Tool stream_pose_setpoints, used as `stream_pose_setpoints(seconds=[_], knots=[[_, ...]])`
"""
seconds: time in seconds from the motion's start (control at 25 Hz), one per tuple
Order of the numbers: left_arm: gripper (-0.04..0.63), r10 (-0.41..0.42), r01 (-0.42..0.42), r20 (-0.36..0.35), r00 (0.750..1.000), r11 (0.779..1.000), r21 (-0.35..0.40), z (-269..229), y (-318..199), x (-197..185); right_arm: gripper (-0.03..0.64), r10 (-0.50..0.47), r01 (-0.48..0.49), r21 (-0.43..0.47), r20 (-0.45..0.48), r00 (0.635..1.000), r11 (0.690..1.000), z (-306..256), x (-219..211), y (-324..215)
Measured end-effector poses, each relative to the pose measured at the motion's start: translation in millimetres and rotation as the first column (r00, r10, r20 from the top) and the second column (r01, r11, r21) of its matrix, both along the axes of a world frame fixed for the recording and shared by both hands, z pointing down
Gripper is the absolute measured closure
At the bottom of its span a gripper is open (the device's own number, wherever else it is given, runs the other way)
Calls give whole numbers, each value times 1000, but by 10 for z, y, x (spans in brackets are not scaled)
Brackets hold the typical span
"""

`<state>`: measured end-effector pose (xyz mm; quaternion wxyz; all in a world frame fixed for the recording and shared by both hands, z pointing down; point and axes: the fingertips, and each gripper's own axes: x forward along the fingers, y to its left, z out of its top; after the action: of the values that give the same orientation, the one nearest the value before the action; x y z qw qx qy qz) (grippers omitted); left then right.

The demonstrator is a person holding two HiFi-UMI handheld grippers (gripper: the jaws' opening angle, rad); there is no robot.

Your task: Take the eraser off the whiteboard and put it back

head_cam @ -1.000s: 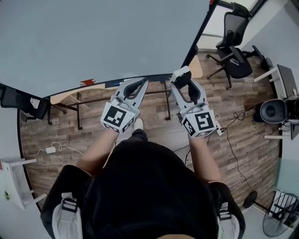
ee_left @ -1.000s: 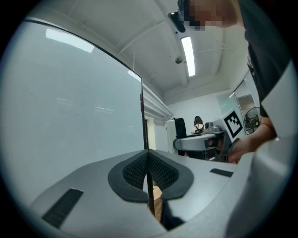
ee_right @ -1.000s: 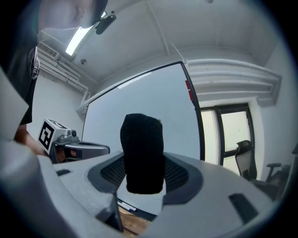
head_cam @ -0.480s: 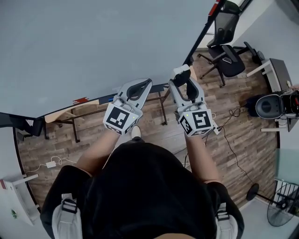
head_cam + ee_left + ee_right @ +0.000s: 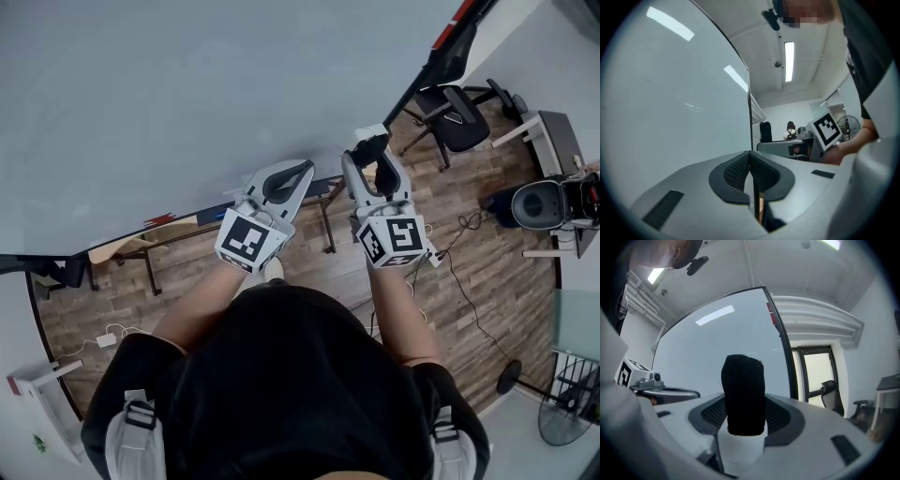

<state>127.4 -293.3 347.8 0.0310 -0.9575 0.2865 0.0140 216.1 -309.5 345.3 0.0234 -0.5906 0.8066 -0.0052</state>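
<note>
The eraser (image 5: 743, 394), a white block with a black felt face, stands upright between the jaws of my right gripper (image 5: 743, 420), which is shut on it. In the head view the eraser (image 5: 368, 143) sticks out past the right gripper (image 5: 372, 161), close in front of the whiteboard (image 5: 187, 94). My left gripper (image 5: 298, 172) is held beside it, shut, with nothing between its pads (image 5: 740, 171). The whiteboard (image 5: 670, 117) fills the left of the left gripper view, and its right edge (image 5: 780, 333) shows in the right gripper view.
The board's tray ledge (image 5: 178, 223) runs below the left gripper, with a small red item on it. Office chairs (image 5: 459, 103), a desk (image 5: 553, 131) and a round bin (image 5: 534, 202) stand at the right. Cables (image 5: 464, 272) lie on the wood floor; a fan (image 5: 567, 422) sits at lower right.
Both grippers have moved together along the whiteboard, up and slightly right in the picture. The tray ledge and floor have slid down-left. The eraser stays in the right gripper.
</note>
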Motion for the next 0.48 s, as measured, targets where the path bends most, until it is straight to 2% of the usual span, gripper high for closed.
stream_pose_setpoints(seconds=[0.48], knots=[[600,53,-54,-15,998,998,-14,31,-256,111,396,80,-80,-4,25,996,997,57,57,-381]])
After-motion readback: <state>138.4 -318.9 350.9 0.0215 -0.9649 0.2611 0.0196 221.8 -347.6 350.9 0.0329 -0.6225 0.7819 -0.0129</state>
